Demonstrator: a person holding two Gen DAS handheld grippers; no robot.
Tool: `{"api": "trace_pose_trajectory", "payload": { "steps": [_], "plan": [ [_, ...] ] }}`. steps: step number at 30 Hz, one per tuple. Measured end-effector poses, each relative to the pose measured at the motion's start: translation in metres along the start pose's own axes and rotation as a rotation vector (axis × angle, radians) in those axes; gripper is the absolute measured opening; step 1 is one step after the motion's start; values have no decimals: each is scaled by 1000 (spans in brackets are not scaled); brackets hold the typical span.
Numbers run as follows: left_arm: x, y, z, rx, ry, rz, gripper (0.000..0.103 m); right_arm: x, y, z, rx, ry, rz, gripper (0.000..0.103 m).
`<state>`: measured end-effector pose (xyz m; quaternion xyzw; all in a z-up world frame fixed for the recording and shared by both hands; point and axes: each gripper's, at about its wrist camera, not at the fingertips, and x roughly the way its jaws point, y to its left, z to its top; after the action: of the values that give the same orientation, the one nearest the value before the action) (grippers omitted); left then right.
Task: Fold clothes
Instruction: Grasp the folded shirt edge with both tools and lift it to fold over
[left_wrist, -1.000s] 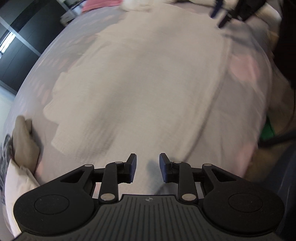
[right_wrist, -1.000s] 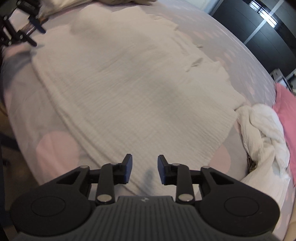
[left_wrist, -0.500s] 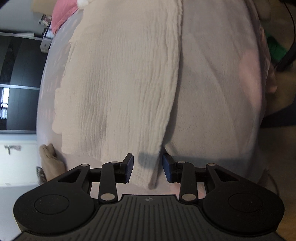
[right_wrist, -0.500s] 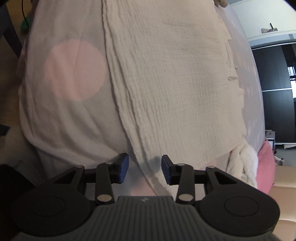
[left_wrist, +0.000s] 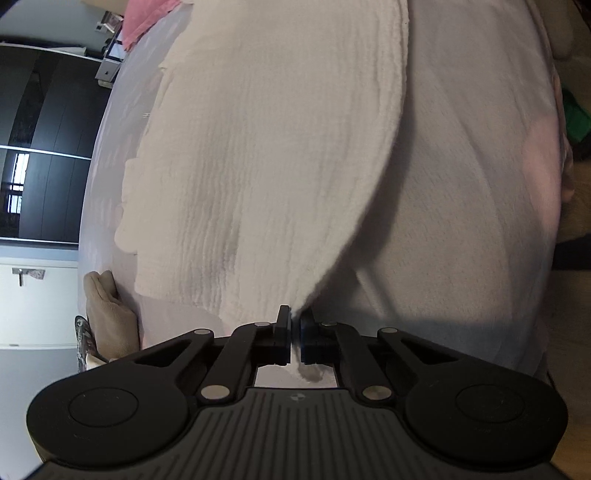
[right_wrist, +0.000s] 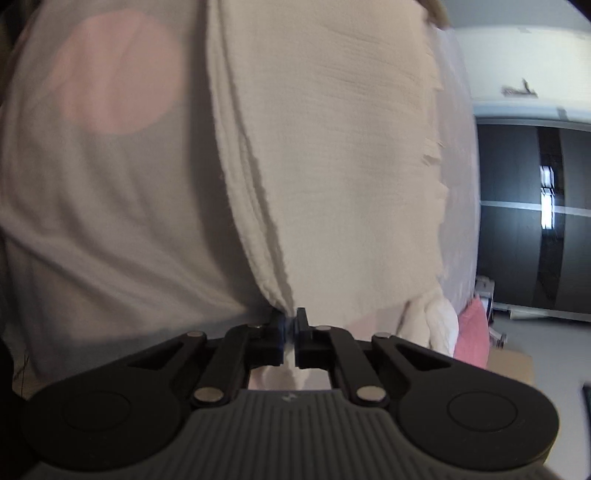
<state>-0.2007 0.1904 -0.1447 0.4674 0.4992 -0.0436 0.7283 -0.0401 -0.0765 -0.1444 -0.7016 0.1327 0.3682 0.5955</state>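
Both claws at the near edge of a white crinkled cloth (left_wrist: 266, 155) spread on a bed. Half a second ago the fingers of each claw stood apart on either side of the cloth's edge; now both pairs are pressed together with fabric between them. The left gripper (left_wrist: 294, 325) pinches 1 corner of the cloth, a small tuft of it showing behind the fingers. The right gripper (right_wrist: 290, 325) pinches the opposite corner on the same long edge, where several layers of cloth (right_wrist: 332, 147) bunch into a ridge that runs up from the fingers. The rest of the cloth lies flat on the pale bedsheet (left_wrist: 461, 184), which carries a pink dot (right_wrist: 114, 74). A crumpled white garment (right_wrist: 436, 321) and a pink cloth (left_wrist: 144, 18) lie just beyond the cloth's far end.

Reading: the grasp is complete at 2 corners, so the next step is probably to lift this edge and carry it across to the far side for a fold. Uneven lifting could skew it.
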Motion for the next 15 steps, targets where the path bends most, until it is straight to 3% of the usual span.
{"api": "trace_pose_trajectory", "payload": {
  "steps": [5, 8, 15],
  "plan": [
    [-19, 60, 1, -262, -50, 29, 2, -14, -55, -5, 237, -30, -127, 5],
    [-41, 98, 0, -404, -128, 69, 2, -32, -89, -6, 367, -54, -228, 5],
    [-106, 170, -1, -600, -333, 206, 2, -94, -147, -6, 570, -145, -456, 4]
  ]
}}
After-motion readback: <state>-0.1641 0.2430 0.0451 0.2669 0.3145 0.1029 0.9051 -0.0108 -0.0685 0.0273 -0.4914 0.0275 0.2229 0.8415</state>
